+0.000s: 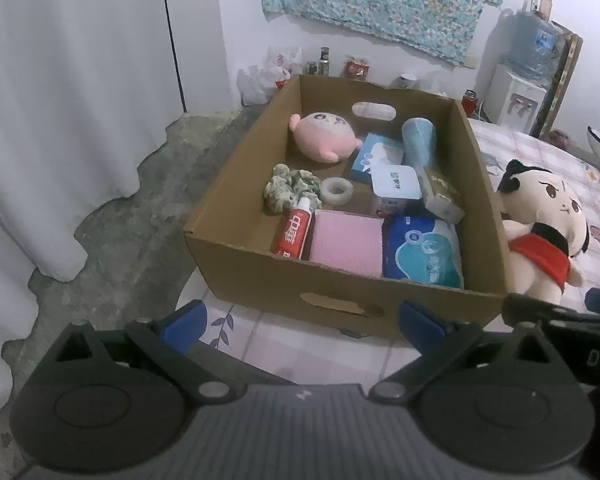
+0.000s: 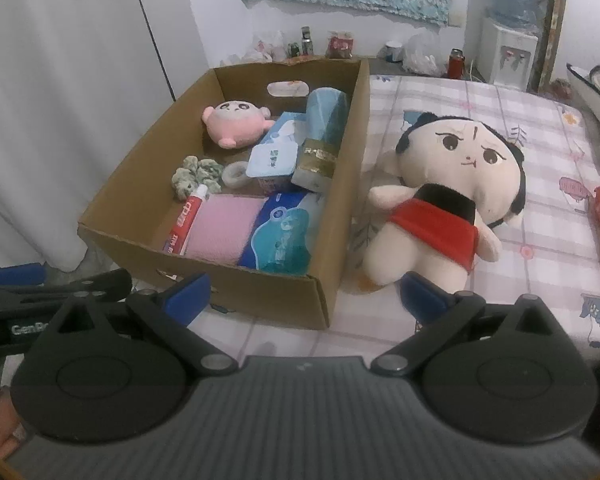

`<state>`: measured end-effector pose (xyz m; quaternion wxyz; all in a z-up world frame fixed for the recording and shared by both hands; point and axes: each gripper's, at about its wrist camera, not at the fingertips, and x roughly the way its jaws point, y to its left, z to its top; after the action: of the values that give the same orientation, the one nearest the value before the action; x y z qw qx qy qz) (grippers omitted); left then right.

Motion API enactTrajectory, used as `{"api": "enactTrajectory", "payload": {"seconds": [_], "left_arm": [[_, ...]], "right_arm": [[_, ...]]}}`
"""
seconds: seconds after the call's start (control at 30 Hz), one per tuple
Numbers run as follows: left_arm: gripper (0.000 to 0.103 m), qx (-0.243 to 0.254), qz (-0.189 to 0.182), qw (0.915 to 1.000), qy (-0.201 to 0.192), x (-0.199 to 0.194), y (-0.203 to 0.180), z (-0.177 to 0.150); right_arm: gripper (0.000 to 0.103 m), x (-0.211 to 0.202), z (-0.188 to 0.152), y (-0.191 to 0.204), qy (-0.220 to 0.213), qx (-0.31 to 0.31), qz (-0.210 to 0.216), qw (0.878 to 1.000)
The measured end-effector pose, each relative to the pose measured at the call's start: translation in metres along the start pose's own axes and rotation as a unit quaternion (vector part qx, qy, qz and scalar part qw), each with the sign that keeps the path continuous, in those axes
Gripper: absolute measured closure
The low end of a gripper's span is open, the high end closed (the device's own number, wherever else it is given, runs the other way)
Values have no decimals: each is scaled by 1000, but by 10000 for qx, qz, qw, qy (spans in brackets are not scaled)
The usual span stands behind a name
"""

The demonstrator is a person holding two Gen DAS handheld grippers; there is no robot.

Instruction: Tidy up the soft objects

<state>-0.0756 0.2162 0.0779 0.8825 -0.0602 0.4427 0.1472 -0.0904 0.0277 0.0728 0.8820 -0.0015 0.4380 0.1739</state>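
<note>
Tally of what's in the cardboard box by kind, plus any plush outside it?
Plush in box: 1, pink plush
Plush outside box: 1, doll
Tissue/wipe packs: 4
Towels/cloths: 2
Scrunchie: 1
Tape roll: 1
Toothpaste: 1
Total: 11

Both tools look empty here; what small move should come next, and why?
Probably ease the right tool forward onto the doll: it lies on the bedsheet outside the cardboard box, and that tool is open, empty and nearest.
</note>
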Motion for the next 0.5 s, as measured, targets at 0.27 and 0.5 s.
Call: {"api": "enactTrajectory", "payload": {"seconds": [0.27, 0.5], "left_arm": [[1, -110, -26, 9999, 65, 4, 6, 0], [1, -66, 46, 9999, 64, 6, 7, -1]], "right_arm": [[1, 3, -2, 5, 95, -111, -5, 9999], [1, 5, -2, 6, 124, -104, -1, 9999]]}}
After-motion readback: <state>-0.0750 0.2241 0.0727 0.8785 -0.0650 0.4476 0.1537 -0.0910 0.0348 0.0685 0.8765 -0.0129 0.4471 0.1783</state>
